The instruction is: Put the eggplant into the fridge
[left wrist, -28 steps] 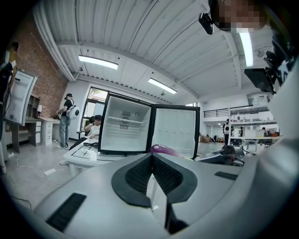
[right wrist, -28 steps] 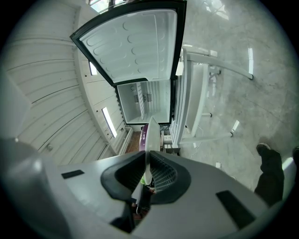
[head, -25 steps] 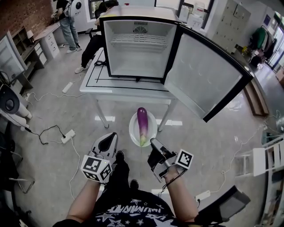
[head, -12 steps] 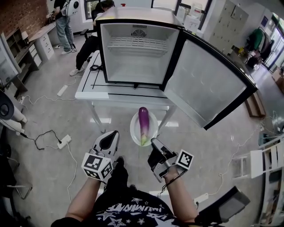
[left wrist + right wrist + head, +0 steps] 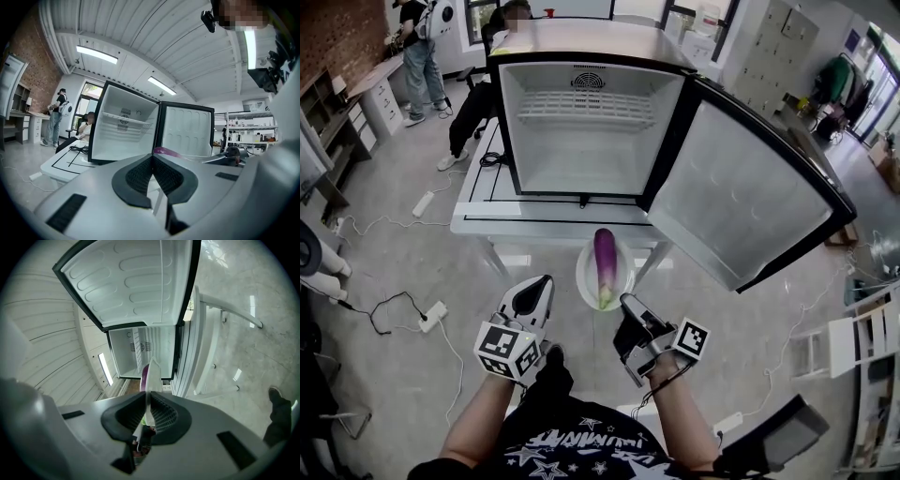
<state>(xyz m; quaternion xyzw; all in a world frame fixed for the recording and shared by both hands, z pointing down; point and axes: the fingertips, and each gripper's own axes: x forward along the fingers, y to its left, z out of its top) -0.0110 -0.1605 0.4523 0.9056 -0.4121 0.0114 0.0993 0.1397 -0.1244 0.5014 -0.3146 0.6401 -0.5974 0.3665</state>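
Eggplant [image 5: 605, 260], long, glossy purple with a green stem end: lies lengthwise on a round white plate [image 5: 582, 275], stem toward the person. It is outside the fridge, in front of the table edge and below the opening.

Right gripper [image 5: 625, 302]: jaws clamped on the near rim of the plate. The right gripper view shows the thin white rim edge-on between the pads.

Left gripper [image 5: 542, 284]: jaws closed together with nothing between them, just left of the plate and apart from it.

Fridge [image 5: 512, 122], small, black-framed with a white interior: stands on a white table [image 5: 534, 214] marked with black lines. A wire shelf [image 5: 586, 105] sits high inside.

Fridge door [image 5: 741, 192], white inner liner: swung wide to the right, overhanging the floor beside the plate.

Black cable [image 5: 491, 158]: coiled on the table, left of the fridge.

White power strip [image 5: 433, 315]: on the grey floor at left, with cords trailing from it.

Background: one person [image 5: 417, 47] standing and another [image 5: 478, 94] seated, both behind the table at upper left.
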